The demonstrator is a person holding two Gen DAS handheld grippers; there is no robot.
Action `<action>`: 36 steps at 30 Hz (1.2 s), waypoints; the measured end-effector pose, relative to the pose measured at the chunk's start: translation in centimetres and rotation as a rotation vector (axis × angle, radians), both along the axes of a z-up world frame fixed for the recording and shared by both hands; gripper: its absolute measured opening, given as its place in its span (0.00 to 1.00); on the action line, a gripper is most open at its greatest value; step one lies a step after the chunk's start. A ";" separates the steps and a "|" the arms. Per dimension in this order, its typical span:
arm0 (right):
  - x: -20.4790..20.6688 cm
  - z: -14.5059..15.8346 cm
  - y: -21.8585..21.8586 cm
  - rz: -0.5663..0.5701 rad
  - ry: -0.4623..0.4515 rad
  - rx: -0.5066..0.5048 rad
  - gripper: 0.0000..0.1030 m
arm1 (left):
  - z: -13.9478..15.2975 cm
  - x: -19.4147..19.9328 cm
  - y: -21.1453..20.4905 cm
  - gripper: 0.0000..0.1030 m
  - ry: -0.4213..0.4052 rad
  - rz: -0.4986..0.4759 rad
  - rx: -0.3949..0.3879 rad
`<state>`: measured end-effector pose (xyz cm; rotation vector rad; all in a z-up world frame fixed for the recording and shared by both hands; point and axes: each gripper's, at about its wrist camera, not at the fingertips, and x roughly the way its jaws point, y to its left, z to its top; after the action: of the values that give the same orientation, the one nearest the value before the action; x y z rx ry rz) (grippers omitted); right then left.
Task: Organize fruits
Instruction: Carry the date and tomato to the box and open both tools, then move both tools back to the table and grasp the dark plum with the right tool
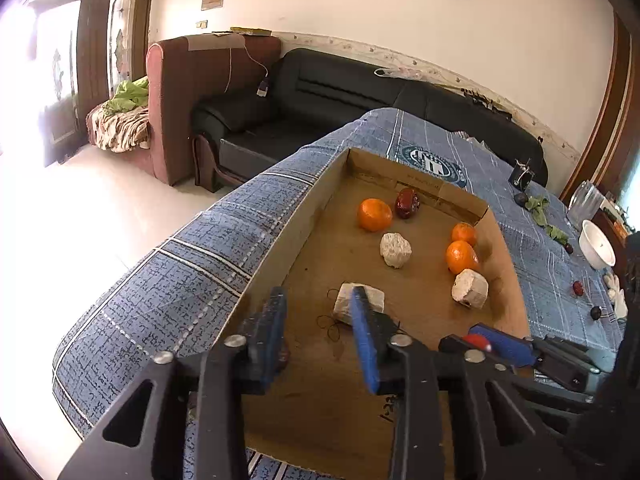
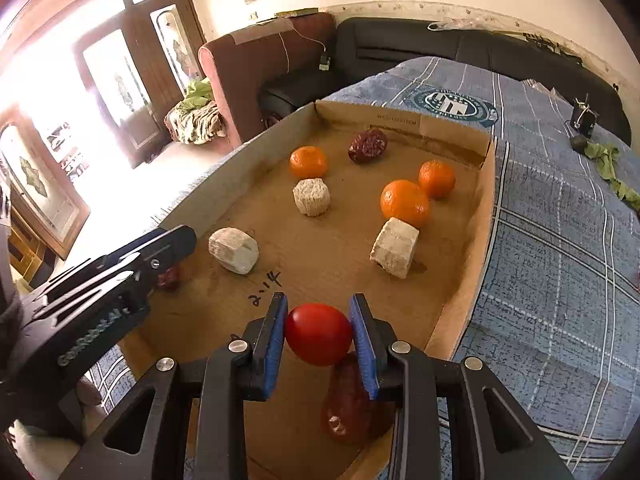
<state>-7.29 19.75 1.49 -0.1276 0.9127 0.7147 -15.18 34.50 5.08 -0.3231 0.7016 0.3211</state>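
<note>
Blue plaid woven cloth [image 2: 560,240] covers the table under a shallow brown cardboard tray [image 2: 460,292] holding round dimpled oranges [image 2: 405,202] and rough pale stone-like blocks [image 2: 394,247]. Right gripper [image 2: 319,334] clamps a smooth glossy red tomato [image 2: 319,334] above the tray's near end. Left gripper [image 1: 320,332] stands slightly parted, pads empty.

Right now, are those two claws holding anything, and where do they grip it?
The right claw pinches a small red fruit by its two opposite sides, above the cardboard box. The left claw stands open and holds nothing.
</note>
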 end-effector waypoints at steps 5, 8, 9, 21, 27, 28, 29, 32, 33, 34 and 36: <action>0.2 0.6 -0.6 -0.008 0.004 0.035 0.41 | 0.9 -0.7 0.2 0.46 -0.023 0.011 -0.002; -0.1 1.4 -1.3 -0.021 -0.007 0.070 0.47 | 1.5 -1.2 -0.1 0.54 -0.038 0.013 0.006; -0.1 1.8 -1.7 -0.028 -0.011 0.082 0.47 | 1.8 -1.3 -0.2 0.56 -0.042 0.014 0.011; -0.6 3.9 -7.8 -0.127 -0.036 0.172 0.56 | 4.5 -2.0 -5.1 0.58 -0.068 -0.063 0.114; -1.2 4.1 -10.6 -0.159 -0.050 0.177 0.57 | 5.6 -2.0 -9.1 0.59 -0.078 -0.128 0.186; -1.3 4.1 -11.0 -0.166 -0.053 0.181 0.57 | 5.7 -1.9 -9.6 0.59 -0.080 -0.134 0.194; -1.5 4.2 -11.7 -0.175 -0.056 0.185 0.57 | 5.8 -1.9 -10.0 0.59 -0.080 -0.140 0.200; -1.7 4.5 -13.3 -0.203 -0.064 0.193 0.61 | 6.2 -1.8 -11.2 0.59 -0.079 -0.156 0.221; -1.6 4.5 -13.7 -0.211 -0.064 0.194 0.62 | 6.1 -1.7 -11.6 0.59 -0.078 -0.162 0.227; -1.6 4.6 -14.2 -0.219 -0.064 0.196 0.62 | 6.2 -1.7 -12.0 0.59 -0.077 -0.167 0.233; -1.5 4.5 -15.2 -0.235 -0.061 0.201 0.62 | 6.2 -1.6 -12.6 0.59 -0.073 -0.176 0.244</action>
<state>-8.81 4.58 5.97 0.1335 0.7772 0.5762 -16.81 21.85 11.28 -0.0402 0.6065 0.2228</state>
